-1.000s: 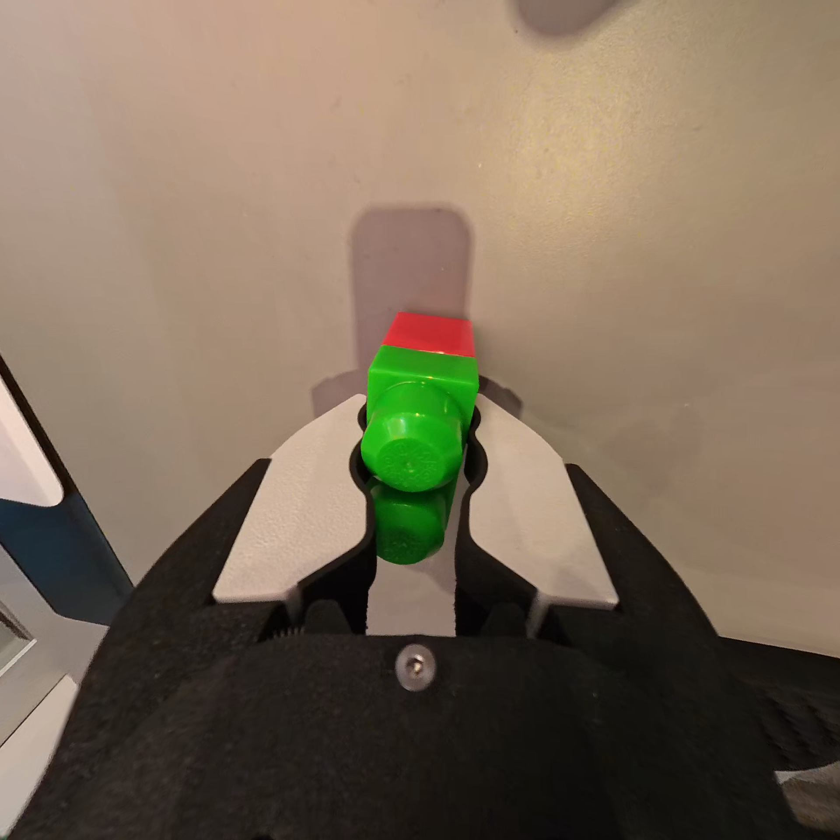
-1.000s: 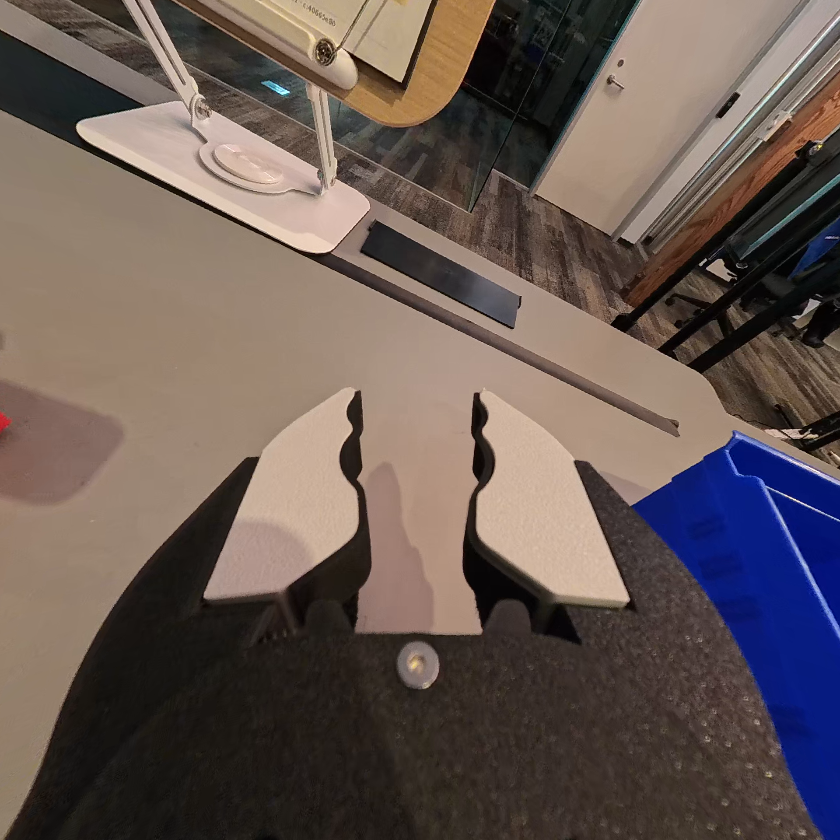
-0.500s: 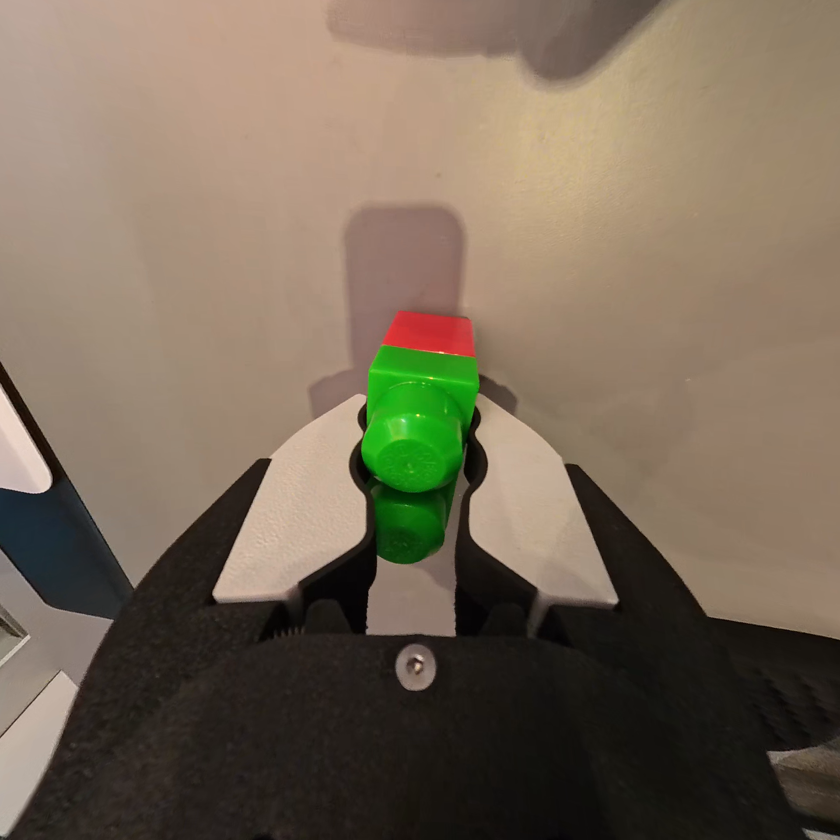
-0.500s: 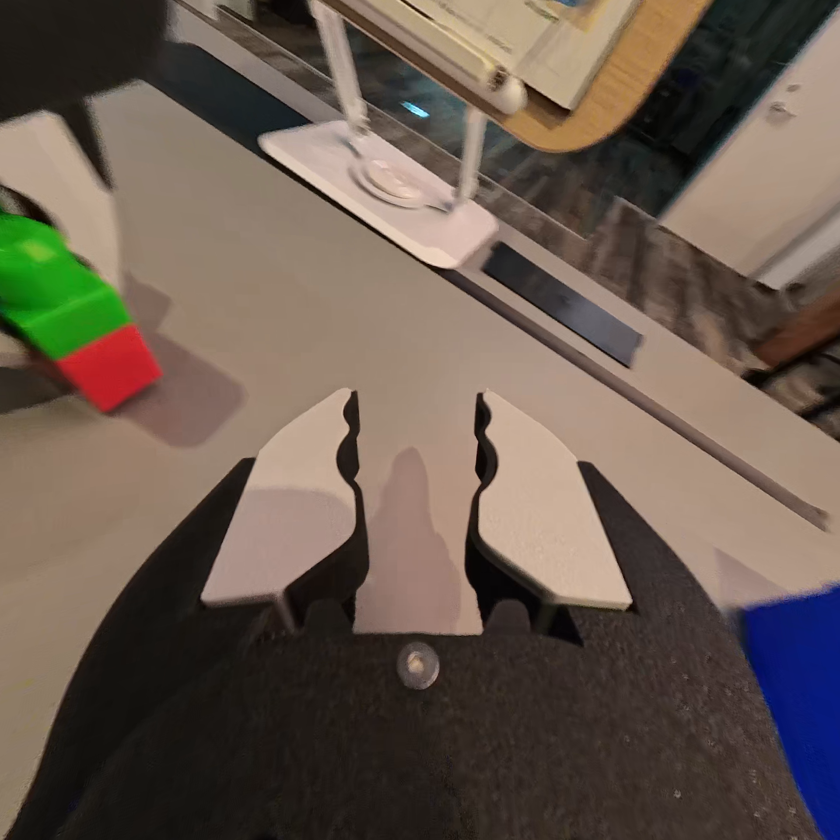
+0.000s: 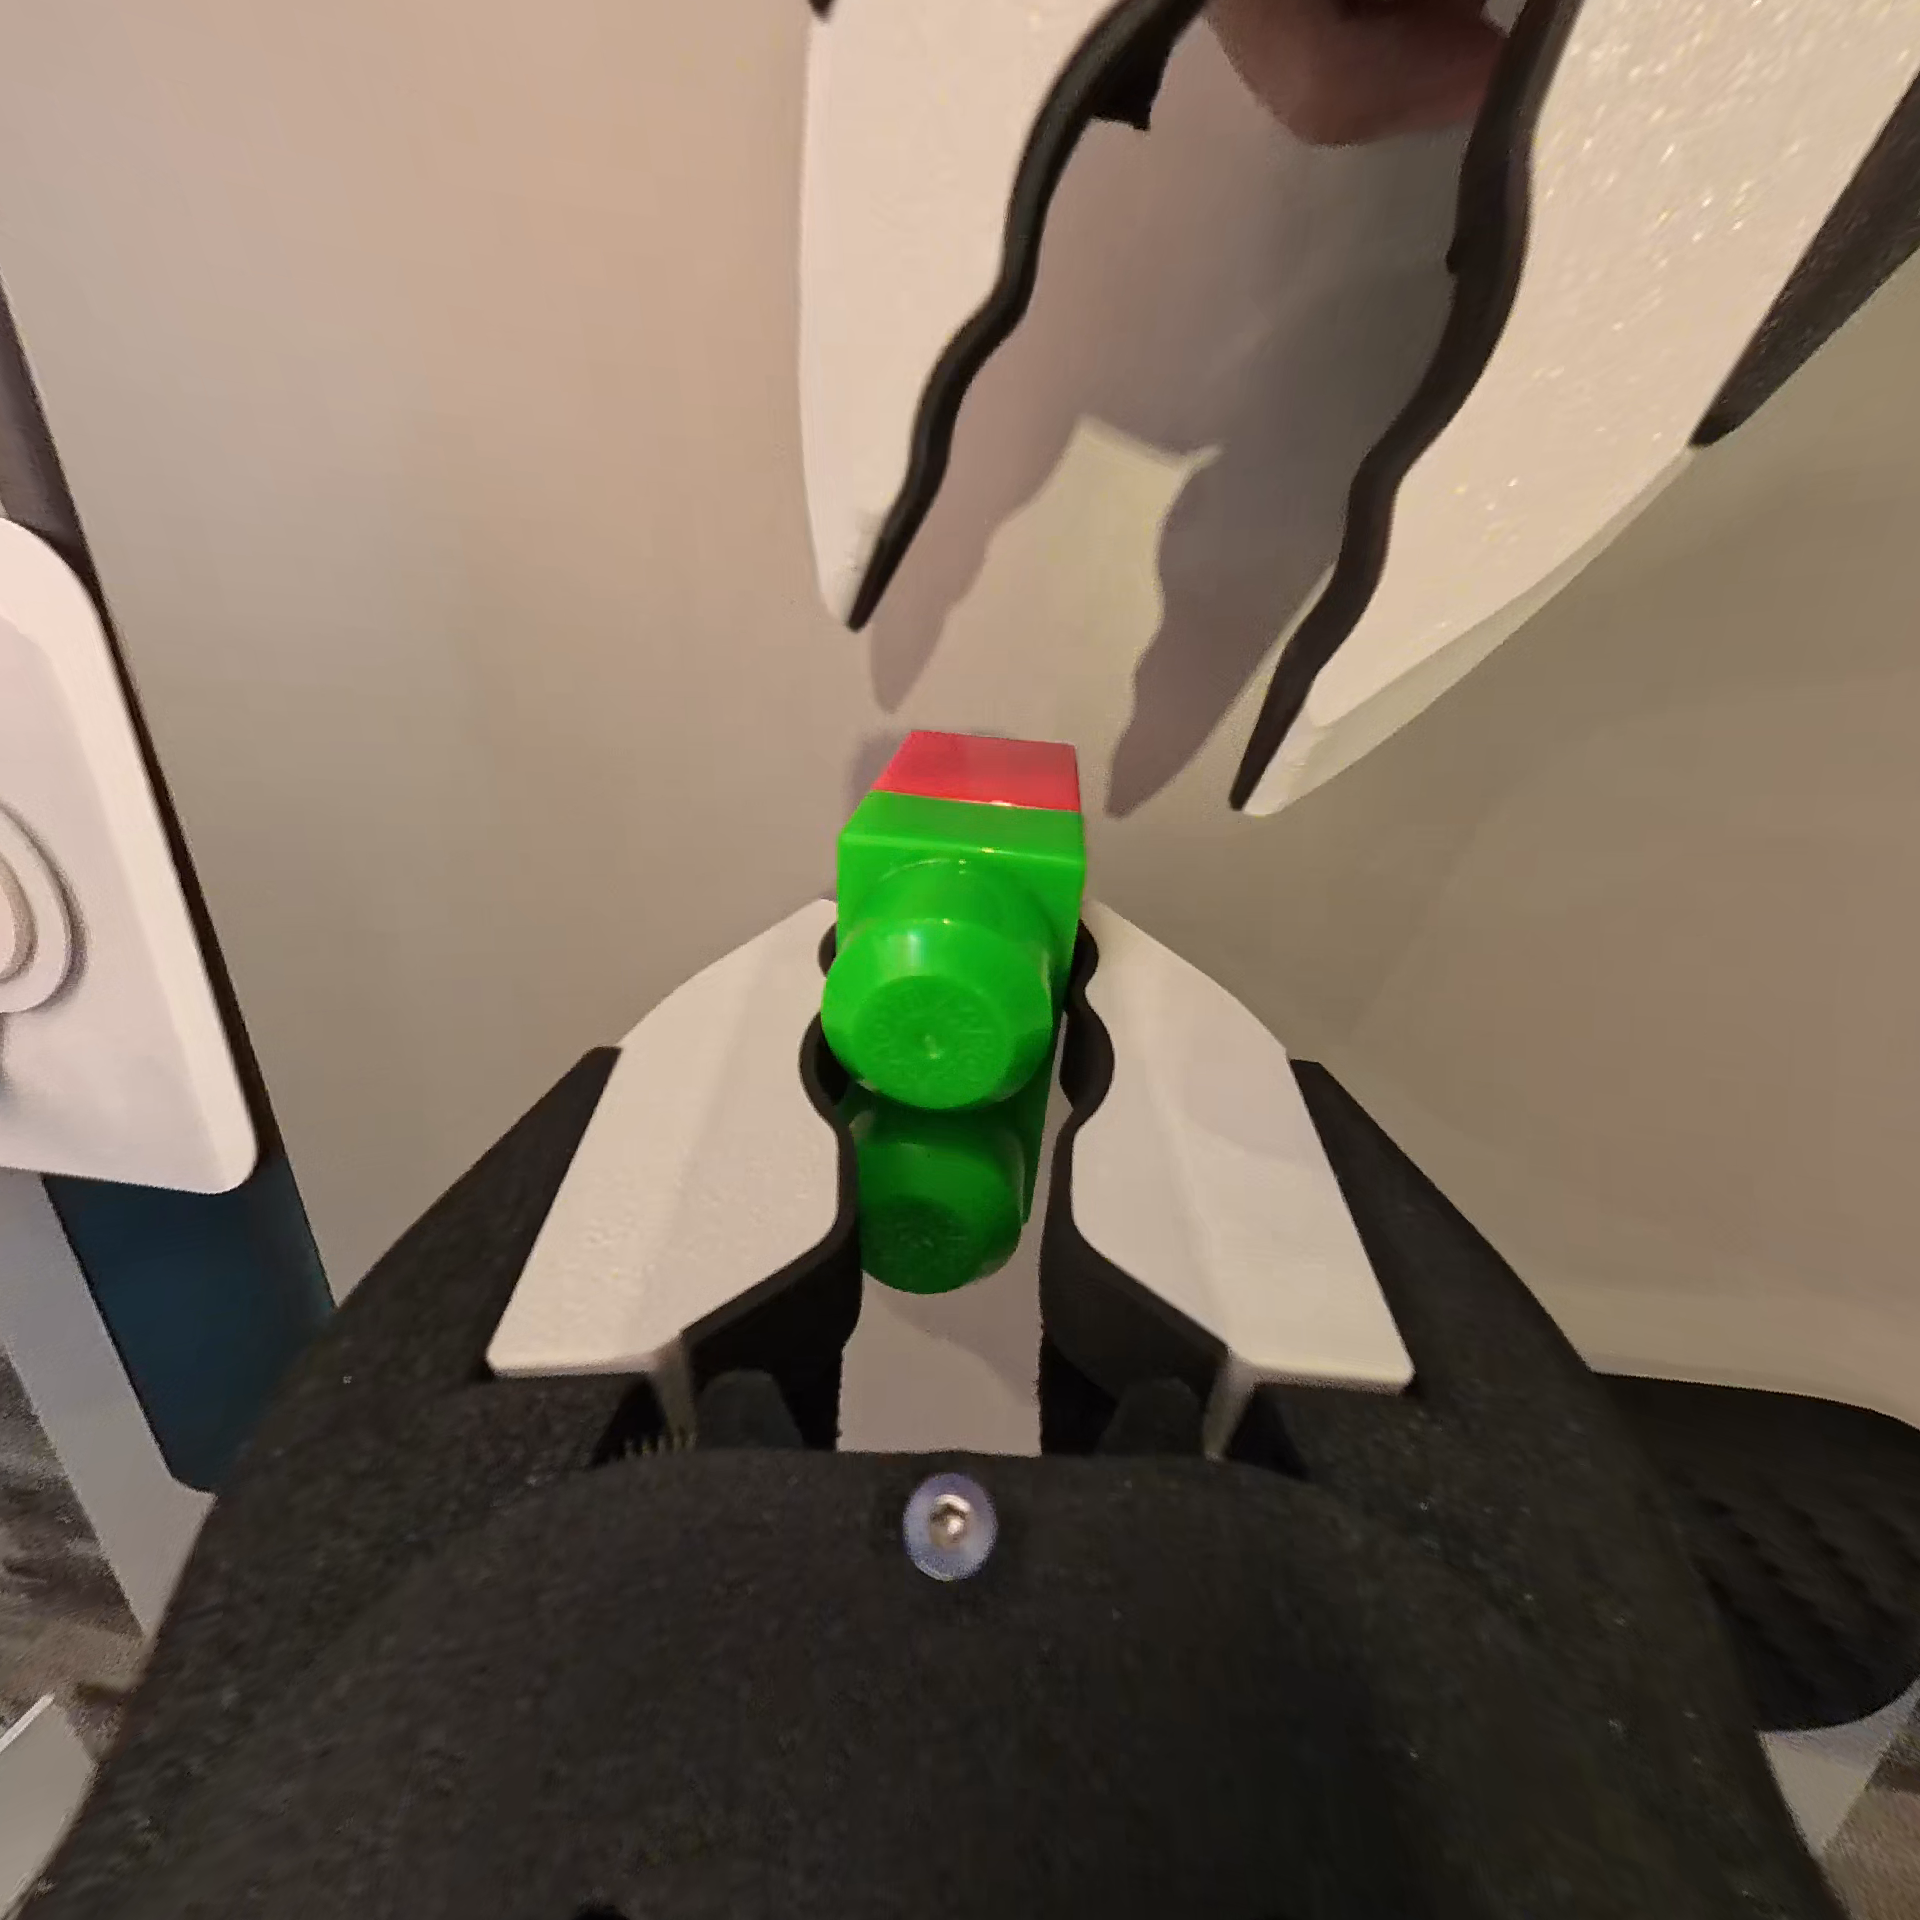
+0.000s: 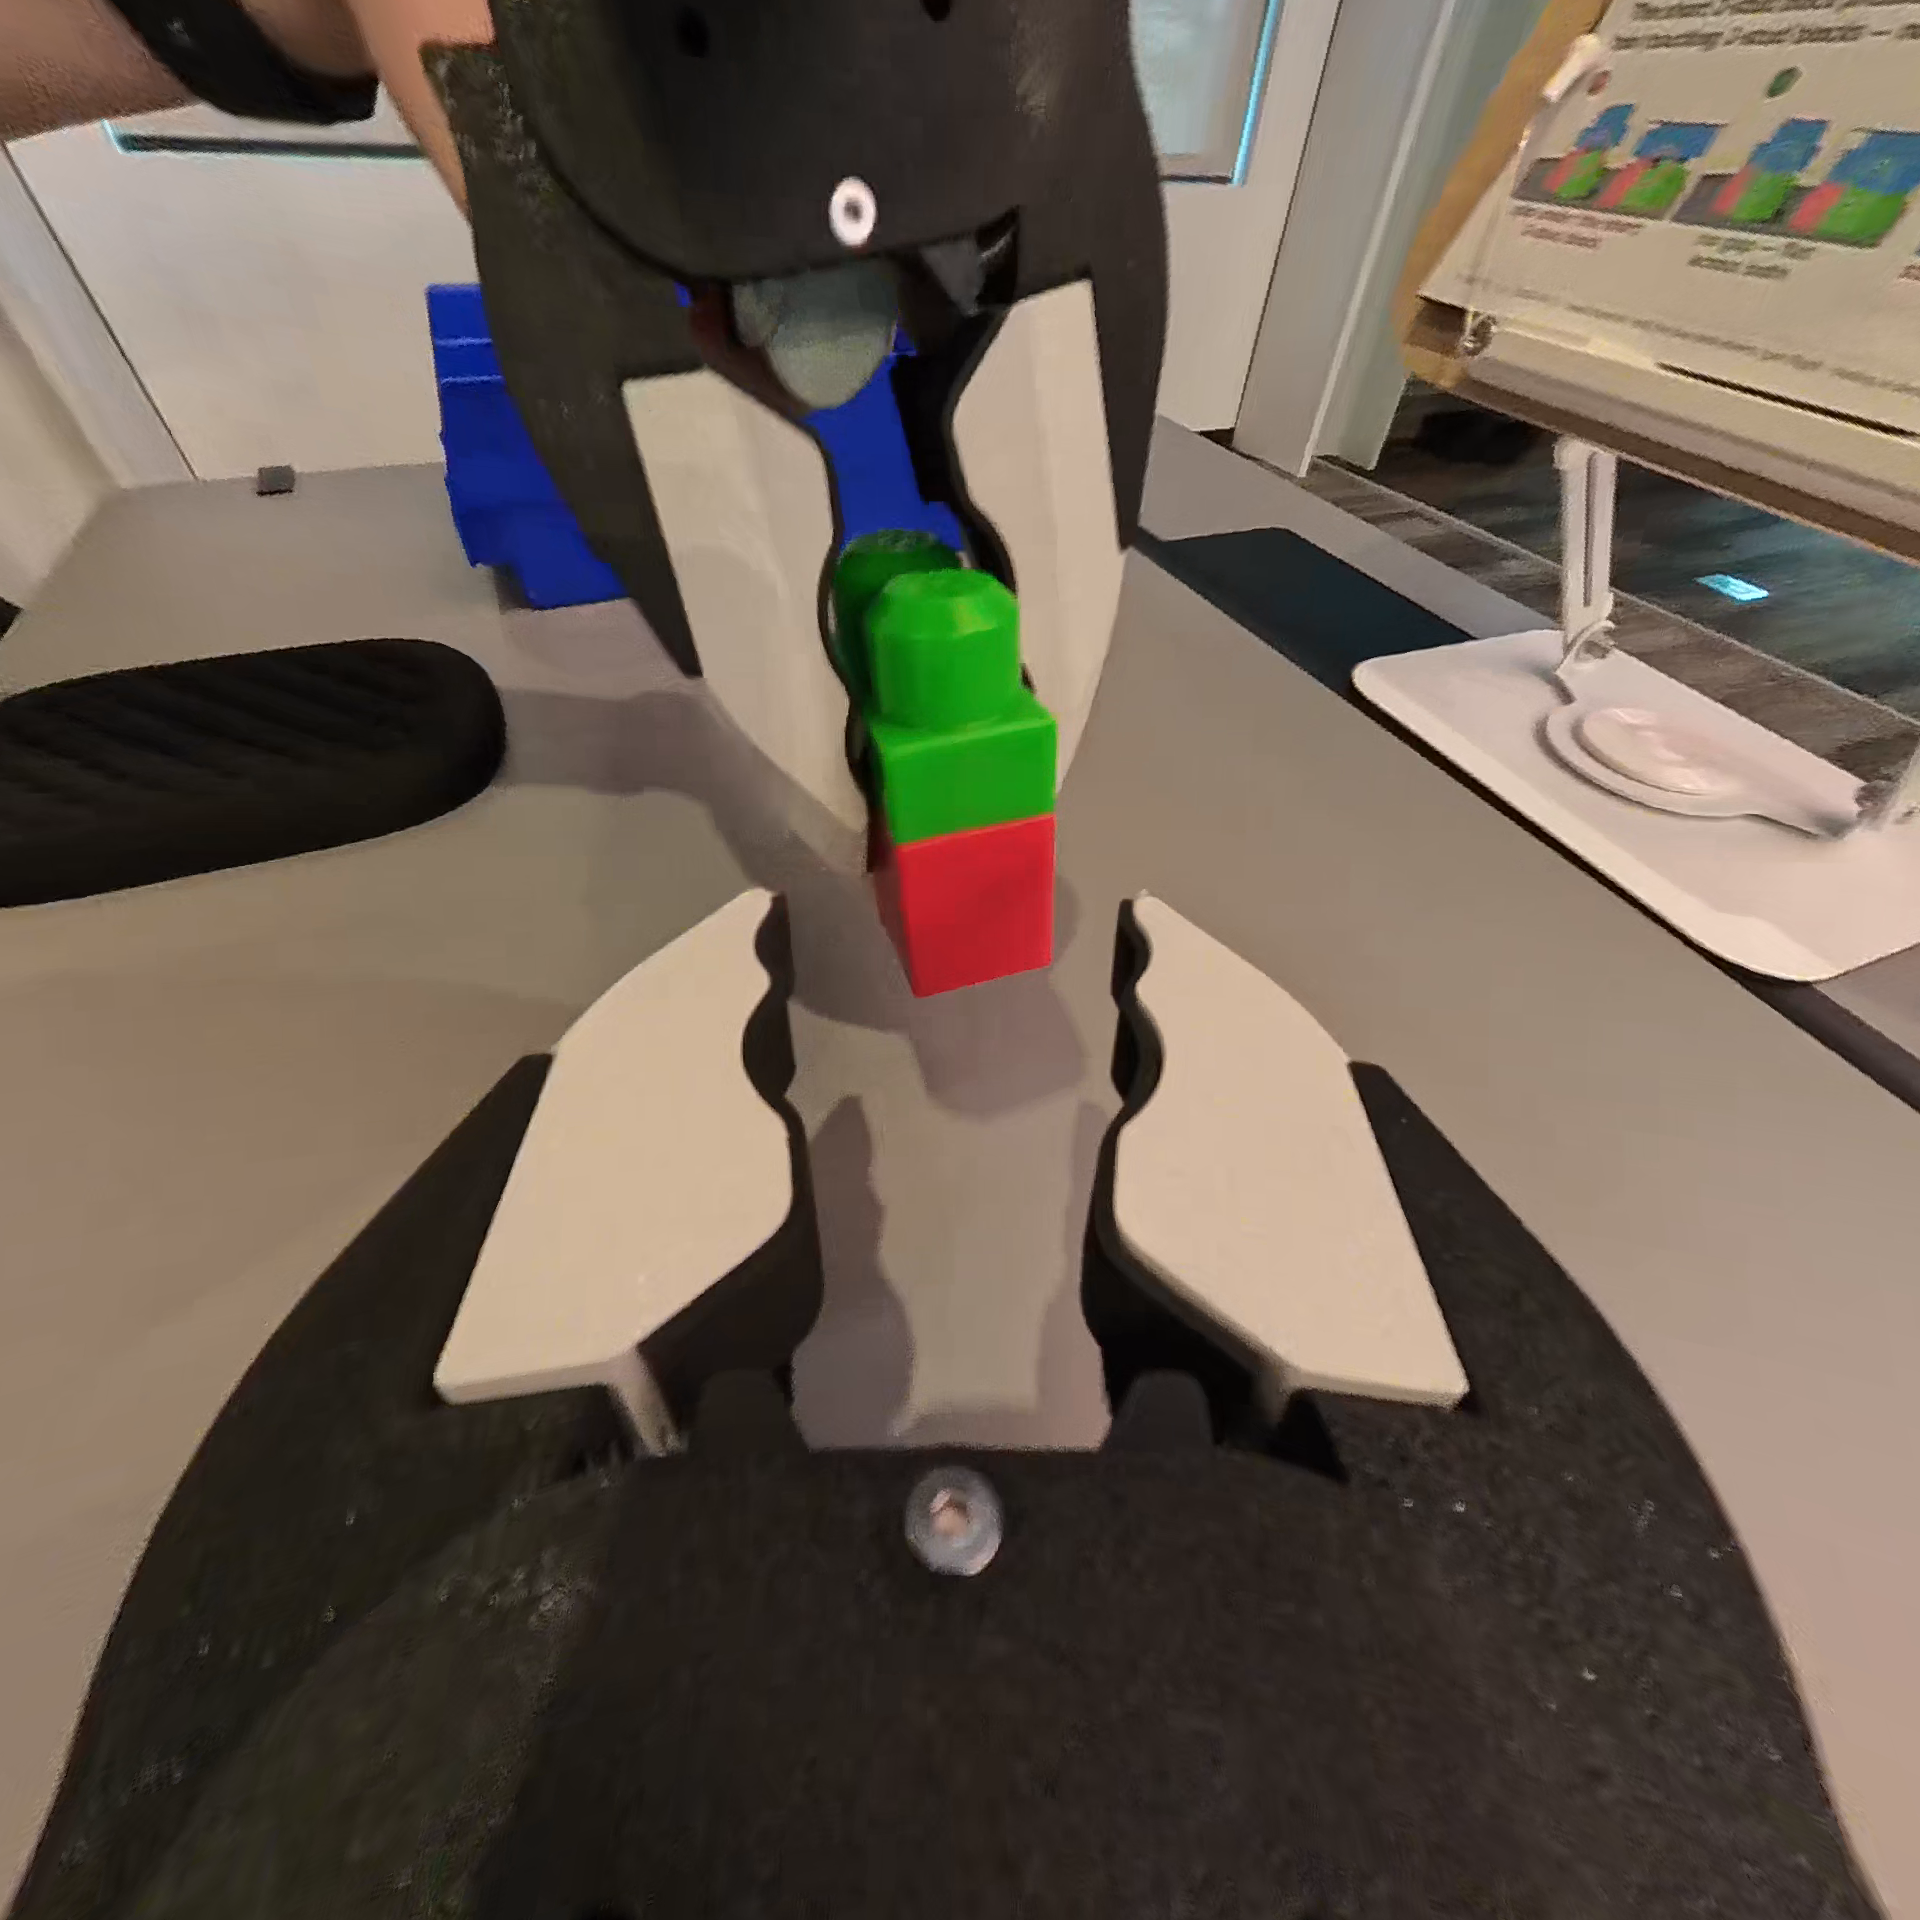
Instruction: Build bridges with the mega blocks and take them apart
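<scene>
My left gripper [image 5: 961, 920] is shut on a green block [image 5: 940, 997], held just above the grey table. A red block [image 5: 977, 769] is stuck on the green block's far end. My right gripper [image 6: 954, 902] is open and empty, and faces the left one. Its fingertips [image 6: 1153, 925] lie on either side of the red block [image 6: 977, 914] without touching it. In the right wrist view the left gripper [image 6: 961, 779] comes down from above with the green block [image 6: 956, 748]. In the left wrist view the right gripper [image 5: 1049, 717] reaches in from the top.
A blue bin [image 6: 499, 499] stands behind the left gripper. A black pad [image 6: 229, 748] lies on the grey table [image 6: 312, 1039] at the left. A white stand base [image 6: 1662, 790] with a picture sheet [image 6: 1714, 208] above it is at the right.
My right gripper has swung round from the table's far side towards the left gripper and closed in on the red block, still open. The left gripper holds the blocks almost still.
</scene>
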{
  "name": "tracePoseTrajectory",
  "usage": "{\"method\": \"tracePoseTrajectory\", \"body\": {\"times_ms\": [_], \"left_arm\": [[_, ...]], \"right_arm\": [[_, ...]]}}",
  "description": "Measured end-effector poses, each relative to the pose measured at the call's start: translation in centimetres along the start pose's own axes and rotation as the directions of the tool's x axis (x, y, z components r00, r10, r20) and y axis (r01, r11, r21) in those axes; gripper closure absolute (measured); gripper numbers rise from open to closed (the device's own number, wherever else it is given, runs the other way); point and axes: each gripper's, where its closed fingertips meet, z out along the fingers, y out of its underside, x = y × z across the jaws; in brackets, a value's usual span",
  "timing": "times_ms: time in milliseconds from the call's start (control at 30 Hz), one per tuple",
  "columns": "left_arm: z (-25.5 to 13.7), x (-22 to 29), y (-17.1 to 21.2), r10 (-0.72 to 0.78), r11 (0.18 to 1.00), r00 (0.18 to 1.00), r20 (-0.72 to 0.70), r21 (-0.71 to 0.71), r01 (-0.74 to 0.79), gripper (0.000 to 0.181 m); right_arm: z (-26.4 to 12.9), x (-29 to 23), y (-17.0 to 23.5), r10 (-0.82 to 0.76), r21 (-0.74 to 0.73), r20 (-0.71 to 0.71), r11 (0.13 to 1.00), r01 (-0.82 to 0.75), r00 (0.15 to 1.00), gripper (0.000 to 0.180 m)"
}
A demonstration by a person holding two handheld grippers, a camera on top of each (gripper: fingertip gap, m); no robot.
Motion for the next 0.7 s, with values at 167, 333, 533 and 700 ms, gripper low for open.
{"method": "tracePoseTrajectory", "body": {"times_ms": [167,333,533,700], "left_arm": [[-1.5,1.8,-1.7,0.048,0.993,0.997,-0.062,0.112,-0.041,0.143],[-2.3,3.1,-2.8,0.085,0.98,0.993,-0.086,0.186,-0.068,0.143],[-4.6,2.6,-4.7,-0.009,0.881,0.991,-0.132,0.469,0.07,0.134],[-6.2,2.3,-5.4,-0.049,0.747,0.994,-0.094,0.657,0.099,0.137]], "right_arm": [[0.9,-1.2,0.1,-0.047,-0.011,0.035,0.999,0.048,0.998,0.118],[0.5,-2.4,0.0,-0.077,-0.012,0.113,0.997,0.079,0.991,0.143],[-0.8,-2.5,-0.9,0.077,0.025,0.223,0.996,-0.085,0.972,0.144],[-2.0,-2.5,-1.5,0.139,0.068,0.295,0.984,-0.166,0.945,0.144]]}}
